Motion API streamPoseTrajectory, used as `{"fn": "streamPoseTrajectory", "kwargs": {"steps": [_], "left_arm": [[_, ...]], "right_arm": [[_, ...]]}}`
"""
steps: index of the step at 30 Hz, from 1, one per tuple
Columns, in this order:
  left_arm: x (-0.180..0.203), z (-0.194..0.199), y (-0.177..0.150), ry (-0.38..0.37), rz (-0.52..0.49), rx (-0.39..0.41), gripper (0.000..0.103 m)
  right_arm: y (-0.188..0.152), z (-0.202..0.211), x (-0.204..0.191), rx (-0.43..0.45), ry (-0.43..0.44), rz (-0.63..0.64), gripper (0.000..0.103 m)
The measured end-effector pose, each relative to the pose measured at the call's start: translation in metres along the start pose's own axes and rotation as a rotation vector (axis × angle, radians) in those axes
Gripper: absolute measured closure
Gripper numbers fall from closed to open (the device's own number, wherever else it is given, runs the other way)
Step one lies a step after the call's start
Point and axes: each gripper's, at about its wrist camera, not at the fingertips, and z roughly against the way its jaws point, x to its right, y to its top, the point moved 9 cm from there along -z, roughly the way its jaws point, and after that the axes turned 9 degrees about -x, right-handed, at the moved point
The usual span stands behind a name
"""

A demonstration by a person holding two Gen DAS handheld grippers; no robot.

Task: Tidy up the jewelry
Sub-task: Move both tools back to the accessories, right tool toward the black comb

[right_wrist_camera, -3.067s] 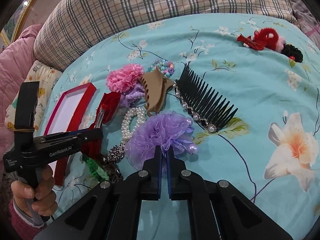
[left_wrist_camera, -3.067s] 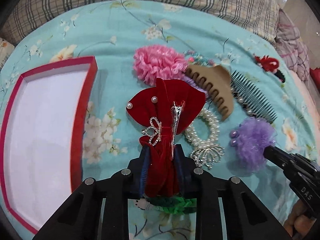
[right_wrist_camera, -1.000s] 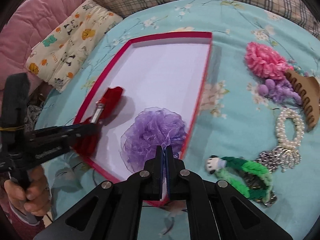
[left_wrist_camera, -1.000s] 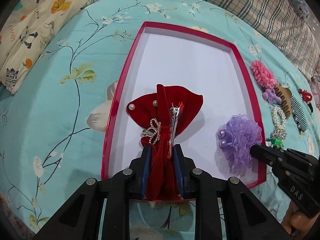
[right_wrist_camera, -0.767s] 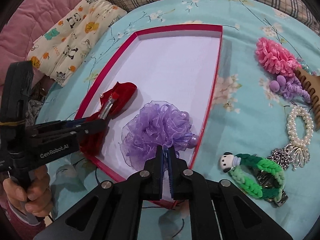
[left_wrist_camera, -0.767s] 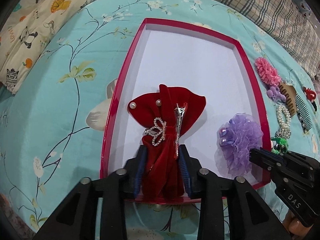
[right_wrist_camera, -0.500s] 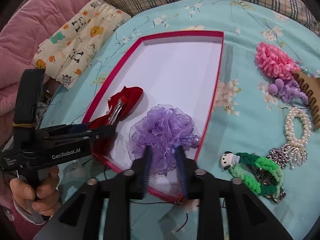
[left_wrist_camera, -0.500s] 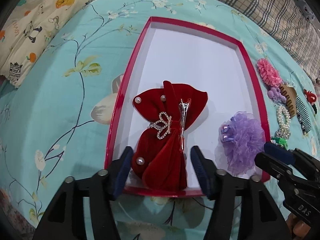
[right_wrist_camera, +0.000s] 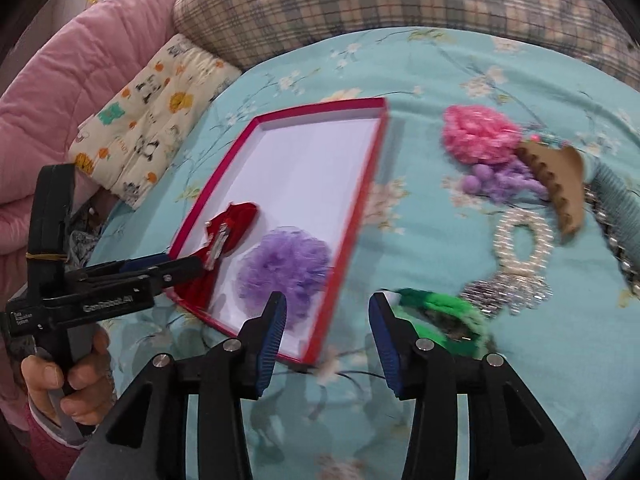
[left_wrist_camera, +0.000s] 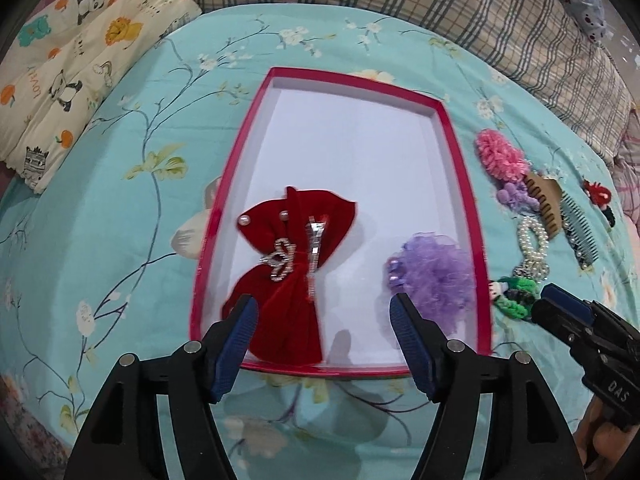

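Observation:
A red-rimmed white tray (left_wrist_camera: 460,184) lies on the teal floral bedspread. In it lie a red velvet bow clip (left_wrist_camera: 296,268) with a crown charm, and a purple tulle scrunchie (left_wrist_camera: 436,276) at its right side. My left gripper (left_wrist_camera: 322,316) is open and empty just above the tray's near edge, the bow between its fingers. My right gripper (right_wrist_camera: 326,320) is open and empty over the tray's right rim (right_wrist_camera: 352,224), with the purple scrunchie (right_wrist_camera: 286,268) just left of it. The bow (right_wrist_camera: 226,236) also shows in the right wrist view.
Right of the tray lie a pink scrunchie (right_wrist_camera: 478,134), a small purple hair tie (right_wrist_camera: 496,182), a brown claw clip (right_wrist_camera: 556,176), a pearl bracelet (right_wrist_camera: 524,240), a green braided band (right_wrist_camera: 440,314) and a black comb (left_wrist_camera: 578,232). Pillows line the far side (left_wrist_camera: 440,8).
Both grippers carried their pieces from the pile to the tray, then opened. The bow and the purple scrunchie now lie released in the tray. Both grippers have drawn back.

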Motion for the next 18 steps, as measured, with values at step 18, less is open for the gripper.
{"fn": "streamPoseTrajectory", "kwargs": {"steps": [18], "left_arm": [[0.064,0.01,0.005,-0.059,-0.095,0.004,0.035]], "right_arm": [[-0.012,0.062,0.107,0.111,-0.097,-0.186,0.058]]}}
